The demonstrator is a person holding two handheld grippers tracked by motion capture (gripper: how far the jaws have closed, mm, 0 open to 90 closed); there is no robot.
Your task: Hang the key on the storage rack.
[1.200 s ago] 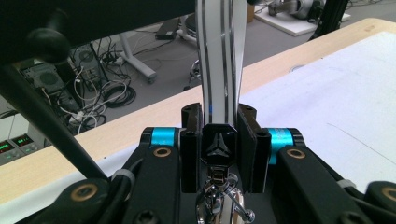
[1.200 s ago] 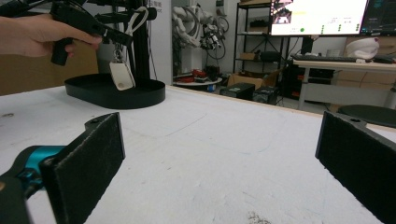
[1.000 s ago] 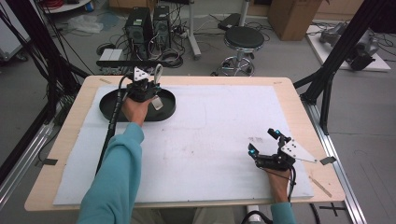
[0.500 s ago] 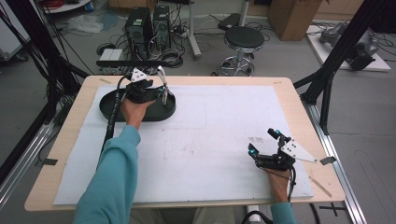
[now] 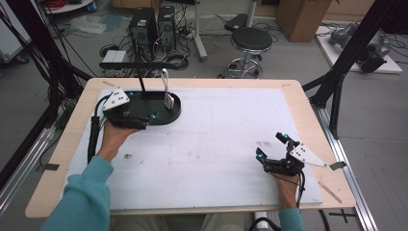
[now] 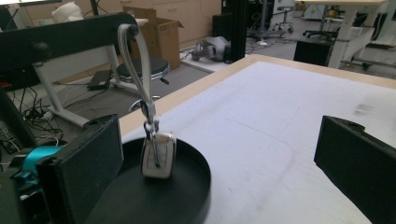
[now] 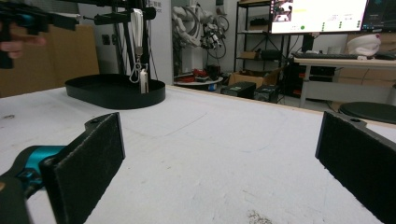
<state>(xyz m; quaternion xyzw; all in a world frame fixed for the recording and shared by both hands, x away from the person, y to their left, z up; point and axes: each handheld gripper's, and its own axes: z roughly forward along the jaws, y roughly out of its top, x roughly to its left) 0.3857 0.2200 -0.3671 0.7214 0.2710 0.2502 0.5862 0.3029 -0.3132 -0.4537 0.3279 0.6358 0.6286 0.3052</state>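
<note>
A silver key fob [image 6: 158,156] hangs by a pale strap [image 6: 137,60] from the black bar [image 6: 65,35] of a stand, just over a black oval tray [image 6: 187,186]. In the high view the key fob [image 5: 168,101] hangs at the right end of the tray [image 5: 175,113]. My left gripper [image 5: 141,104] sits over the tray's left part, apart from the fob. Its jaws have just been opening and stand wide, nothing between the pads [image 6: 88,168]. My right gripper [image 5: 269,146] rests open on the white mat at the front right, empty [image 7: 219,163].
A white mat [image 5: 216,139] covers most of the wooden table [image 5: 308,101]. From the right gripper view the tray [image 7: 116,93] and fob [image 7: 143,80] stand far off to the left. A stool [image 5: 250,41] and computer cases stand on the floor beyond the table's far edge.
My left gripper has let go of the key fob, opened its jaws and drawn back to the left. The fob now hangs free from the bar. The right gripper has not moved.
</note>
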